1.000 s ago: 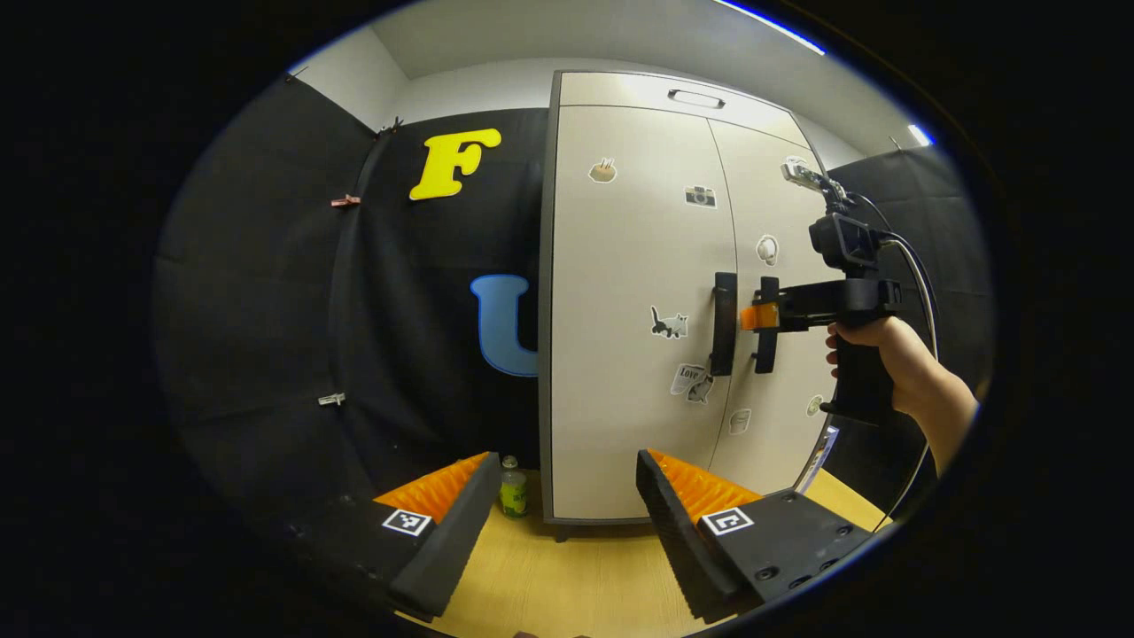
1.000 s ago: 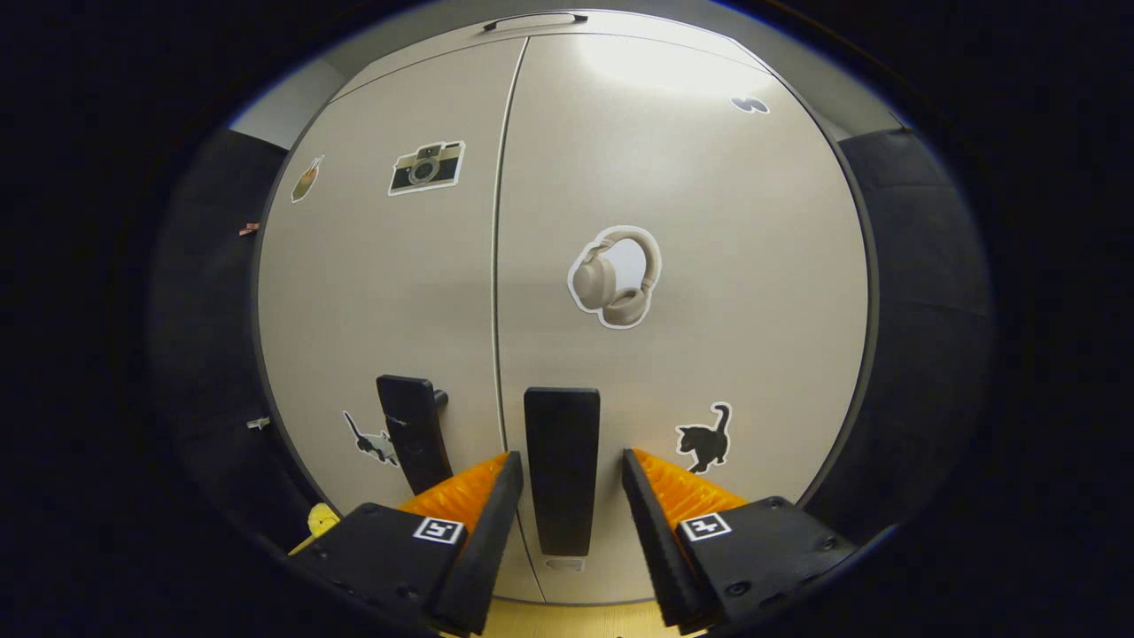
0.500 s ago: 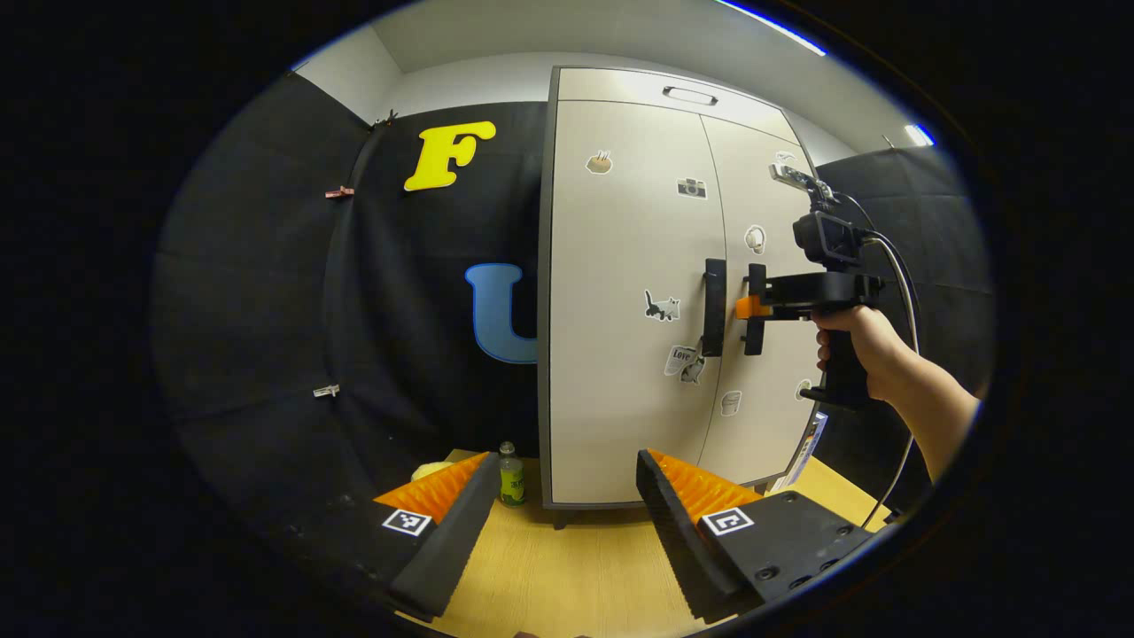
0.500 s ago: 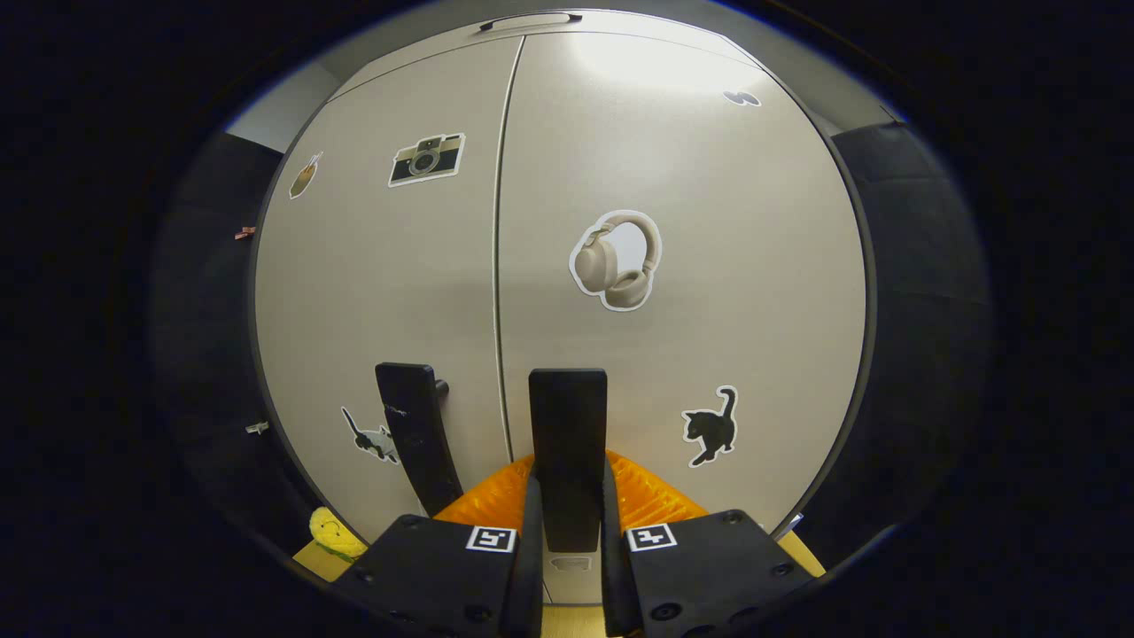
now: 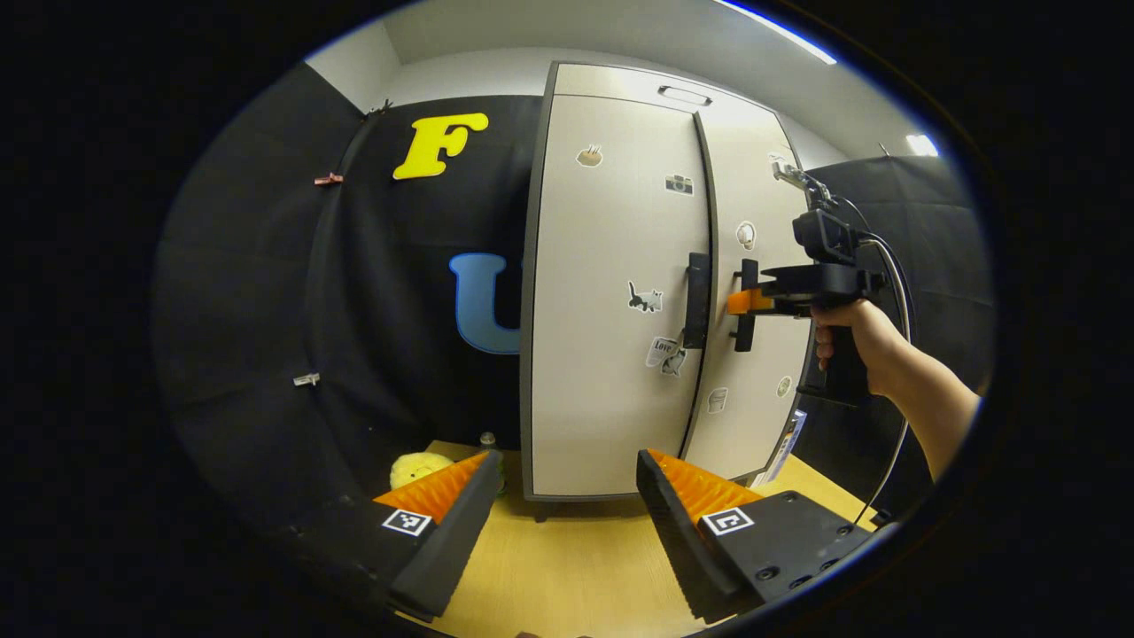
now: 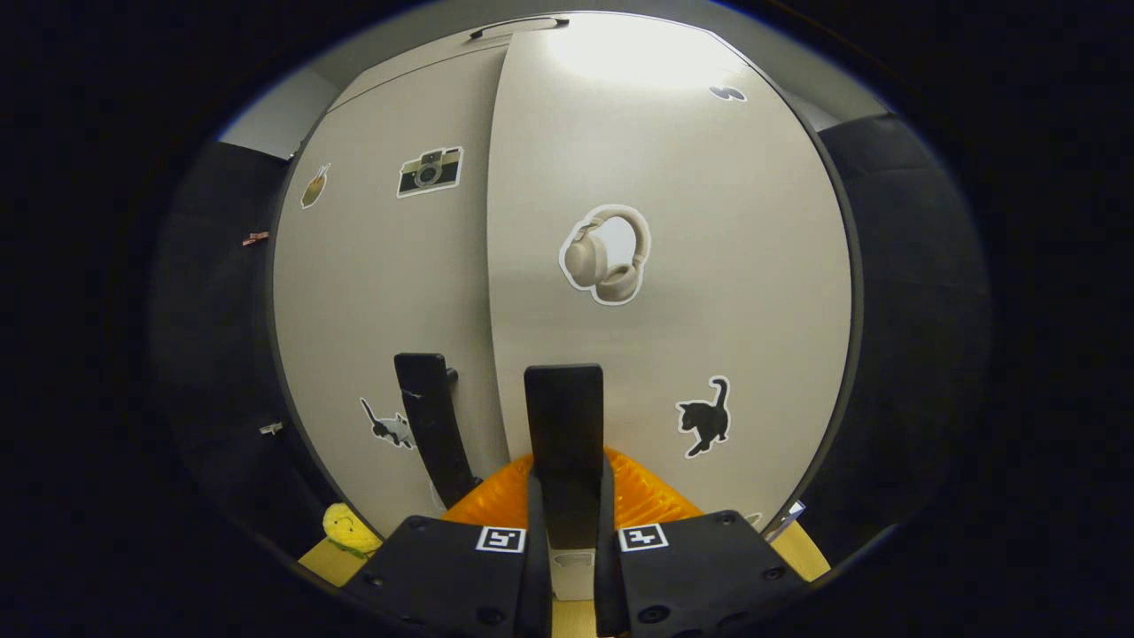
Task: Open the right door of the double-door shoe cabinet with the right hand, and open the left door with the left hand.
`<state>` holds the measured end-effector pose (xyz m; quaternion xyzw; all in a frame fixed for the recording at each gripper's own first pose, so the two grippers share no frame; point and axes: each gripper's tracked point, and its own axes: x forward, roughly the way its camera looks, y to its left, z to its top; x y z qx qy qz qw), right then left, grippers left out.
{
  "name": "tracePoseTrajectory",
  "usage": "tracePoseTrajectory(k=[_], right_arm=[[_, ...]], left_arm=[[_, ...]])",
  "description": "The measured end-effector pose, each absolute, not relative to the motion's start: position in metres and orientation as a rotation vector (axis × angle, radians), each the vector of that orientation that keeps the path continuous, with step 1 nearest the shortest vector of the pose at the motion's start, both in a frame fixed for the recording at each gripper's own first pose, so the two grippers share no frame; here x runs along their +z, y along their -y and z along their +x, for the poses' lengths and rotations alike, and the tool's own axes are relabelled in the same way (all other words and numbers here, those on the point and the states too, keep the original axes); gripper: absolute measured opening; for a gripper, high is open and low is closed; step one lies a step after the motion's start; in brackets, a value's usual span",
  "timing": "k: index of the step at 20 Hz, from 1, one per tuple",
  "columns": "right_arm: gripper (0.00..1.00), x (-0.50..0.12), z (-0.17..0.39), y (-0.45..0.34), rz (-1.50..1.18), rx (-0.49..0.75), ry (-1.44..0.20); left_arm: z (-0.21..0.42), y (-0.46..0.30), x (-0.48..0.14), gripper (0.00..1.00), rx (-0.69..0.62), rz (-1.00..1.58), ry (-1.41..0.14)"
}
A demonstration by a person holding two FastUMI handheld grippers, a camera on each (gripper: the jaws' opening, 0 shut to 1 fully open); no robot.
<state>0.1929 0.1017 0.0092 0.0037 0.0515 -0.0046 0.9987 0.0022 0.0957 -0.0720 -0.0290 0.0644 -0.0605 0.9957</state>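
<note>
Black right door handle point(image 6: 564, 447) is sitting clenched between the right gripper point(image 6: 564, 523) fingers (door slightly ajar). Left gripper point(image 5: 563, 496) fingers are gaping, released, the cabinet point(image 5: 611, 292) well ahead.

A light wood-grain tabletop point(image 5: 567, 567) carries everything here. The double-door shoe cabinet point(image 5: 611, 292) stands upright on it, raised on short dark feet, toward the back near the black cloth wall. Just beside the cabinet's lower left corner lies a yellow plush toy point(image 5: 418, 465), and a small bottle point(image 5: 487, 440) stands between the toy and the cabinet. In the right gripper view the same yellow plush toy point(image 6: 350, 530) rests on the tabletop's edge point(image 6: 323, 560).
</note>
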Motion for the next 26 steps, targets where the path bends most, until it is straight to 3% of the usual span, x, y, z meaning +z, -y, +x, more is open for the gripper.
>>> tracePoseTrajectory(k=[6,7,16,20,26], right_arm=[[0.23,0.014,0.178,-0.096,0.012,0.048,-0.079],[0.19,0.014,0.174,-0.095,0.015,0.064,-0.079],[0.23,0.020,0.143,-0.077,0.033,0.174,-0.049],[0.23,0.023,0.130,-0.063,0.028,0.211,-0.045],[0.22,0.026,0.115,-0.041,0.033,0.206,-0.047]], left_arm=[[-0.009,-0.091,-0.065,0.95,-0.065,-0.087,-0.134],[-0.014,-0.089,-0.064,0.95,-0.050,-0.089,-0.135],[-0.061,-0.044,-0.058,0.95,0.069,-0.150,-0.138],[-0.076,-0.028,-0.060,0.95,0.103,-0.050,-0.137],[-0.092,0.001,-0.054,0.95,0.084,-0.060,-0.120]])
